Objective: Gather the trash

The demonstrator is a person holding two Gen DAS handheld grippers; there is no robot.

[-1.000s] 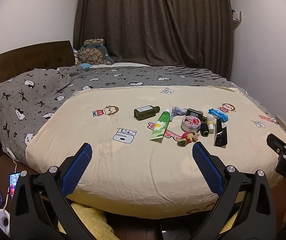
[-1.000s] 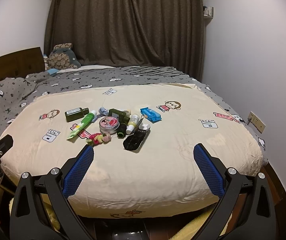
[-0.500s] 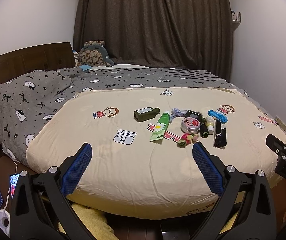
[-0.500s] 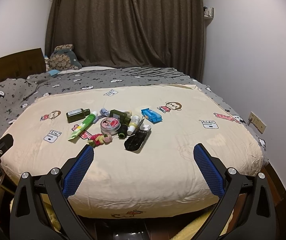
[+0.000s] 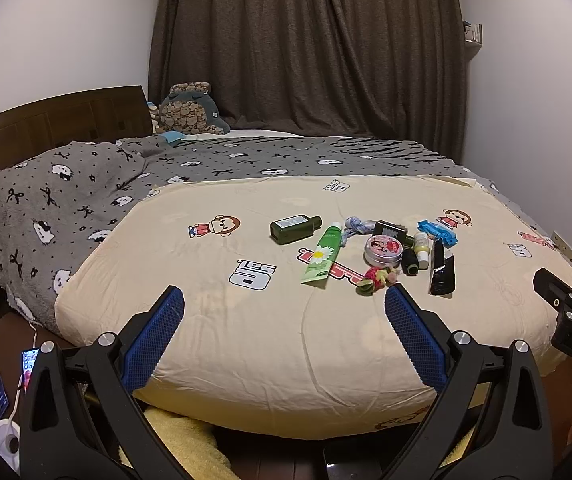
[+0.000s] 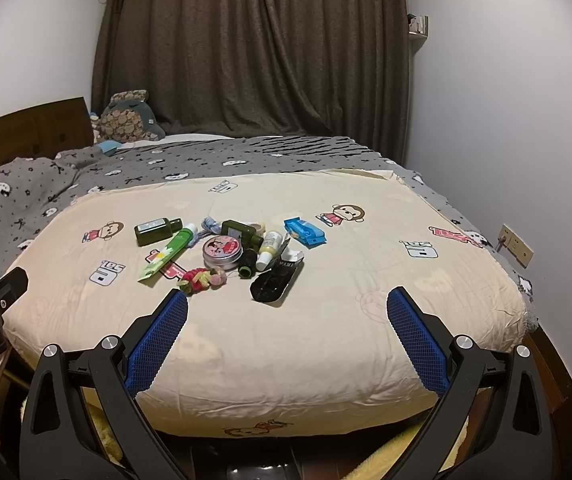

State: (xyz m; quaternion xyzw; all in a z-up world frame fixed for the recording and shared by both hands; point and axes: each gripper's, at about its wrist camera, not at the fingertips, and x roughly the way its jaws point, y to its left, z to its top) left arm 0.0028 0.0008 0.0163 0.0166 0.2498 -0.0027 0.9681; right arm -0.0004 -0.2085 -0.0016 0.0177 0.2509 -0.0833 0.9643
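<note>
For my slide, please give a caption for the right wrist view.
Open right hand-held gripper facing a cluster of small items on a cream quilt.

From my left gripper [image 5: 284, 300] and my right gripper [image 6: 287, 303], both spread wide with nothing between the pads, I see bare cream quilt [image 5: 246, 332] up to the clutter. The nearest obstacle is the hair ties [image 6: 201, 279], just ahead. Behind them the round tin [image 6: 222, 251], green tube [image 6: 169, 253], dark bottle [image 6: 157, 230] and black pouch [image 6: 276, 280] crowd together, several touching, leaving little room between. The blue packet [image 6: 304, 233] lies apart on the right, open all around. Right of the pouch, the quilt is bare.
</note>
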